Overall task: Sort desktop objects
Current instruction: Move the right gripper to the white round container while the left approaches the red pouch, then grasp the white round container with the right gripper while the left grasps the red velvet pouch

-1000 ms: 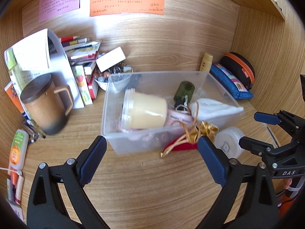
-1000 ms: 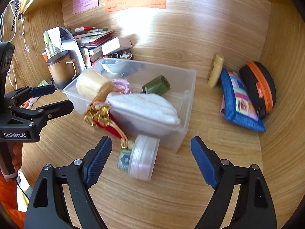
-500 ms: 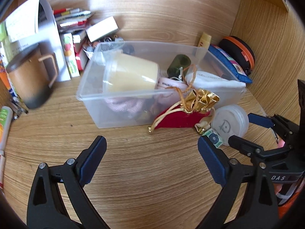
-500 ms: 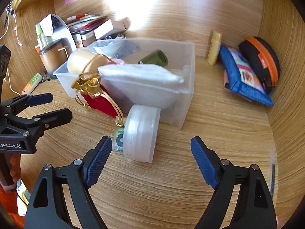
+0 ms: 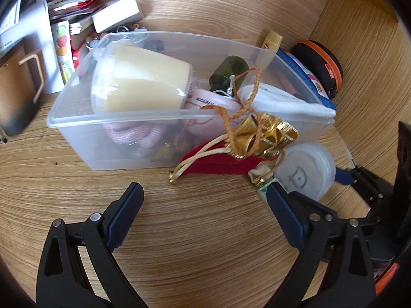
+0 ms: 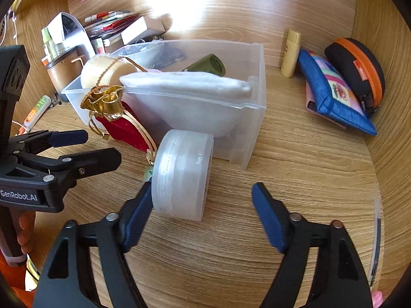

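A round translucent jar point(image 6: 182, 174) lies on its side on the wooden desk, against the front corner of a clear plastic bin point(image 6: 257, 77). My right gripper point(image 6: 203, 192) straddles the jar with its jaws closing; the left pad is at the jar's side and the right pad stands well apart from it. A red pouch with a gold top point(image 6: 120, 125) leans on the bin beside the jar. In the left wrist view, my left gripper point(image 5: 204, 190) is open over bare wood in front of the bin point(image 5: 102, 118), with nothing between its fingers. The pouch point(image 5: 218, 161) and jar point(image 5: 305, 172) lie to its right.
The bin holds a cream cup point(image 5: 143, 87), a green bottle point(image 5: 228, 69), a white cloth point(image 5: 287, 102) and pink items. A brown mug point(image 6: 64, 71), books and a white box point(image 6: 141, 29) stand at the back left. A yellow tube point(image 6: 291, 51), blue pouch point(image 6: 334, 95) and black-orange case point(image 6: 359, 69) line the right wall.
Both grippers have come down closer to the desk. The right jaws have narrowed around the jar, which now fills more of the view. The left gripper has tipped downward.
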A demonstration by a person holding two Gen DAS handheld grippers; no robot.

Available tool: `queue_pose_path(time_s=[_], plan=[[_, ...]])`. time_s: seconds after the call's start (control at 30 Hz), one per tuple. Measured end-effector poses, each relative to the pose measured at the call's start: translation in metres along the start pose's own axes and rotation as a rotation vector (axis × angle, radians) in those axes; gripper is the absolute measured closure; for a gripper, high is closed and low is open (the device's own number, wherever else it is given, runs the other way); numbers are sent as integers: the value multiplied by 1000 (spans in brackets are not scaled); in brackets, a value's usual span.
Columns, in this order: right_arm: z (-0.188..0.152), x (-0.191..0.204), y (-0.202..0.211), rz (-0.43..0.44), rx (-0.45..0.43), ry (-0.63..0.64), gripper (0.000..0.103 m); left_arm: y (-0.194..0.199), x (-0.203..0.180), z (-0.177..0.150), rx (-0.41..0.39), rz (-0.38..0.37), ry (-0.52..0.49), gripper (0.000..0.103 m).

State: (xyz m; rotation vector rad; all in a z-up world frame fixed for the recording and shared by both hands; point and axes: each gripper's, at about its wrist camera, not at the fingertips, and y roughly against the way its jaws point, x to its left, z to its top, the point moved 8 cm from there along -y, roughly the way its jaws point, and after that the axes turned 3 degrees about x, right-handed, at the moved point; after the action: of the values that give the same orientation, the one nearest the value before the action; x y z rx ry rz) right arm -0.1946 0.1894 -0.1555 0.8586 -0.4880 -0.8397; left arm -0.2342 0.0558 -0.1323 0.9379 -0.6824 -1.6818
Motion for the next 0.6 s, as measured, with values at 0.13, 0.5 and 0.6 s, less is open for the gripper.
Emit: queue_pose_path(time_s=[0.13, 0.5, 0.6], plan=[[0, -2, 0, 43, 0, -18, 50, -6, -3, 3, 9, -6, 11, 6], [-1, -2, 3, 19, -15, 44, 76, -23, -12, 9, 41, -22, 53, 6], [-2, -5, 5, 20, -14, 47, 76, -24, -12, 11, 30, -5, 75, 6]])
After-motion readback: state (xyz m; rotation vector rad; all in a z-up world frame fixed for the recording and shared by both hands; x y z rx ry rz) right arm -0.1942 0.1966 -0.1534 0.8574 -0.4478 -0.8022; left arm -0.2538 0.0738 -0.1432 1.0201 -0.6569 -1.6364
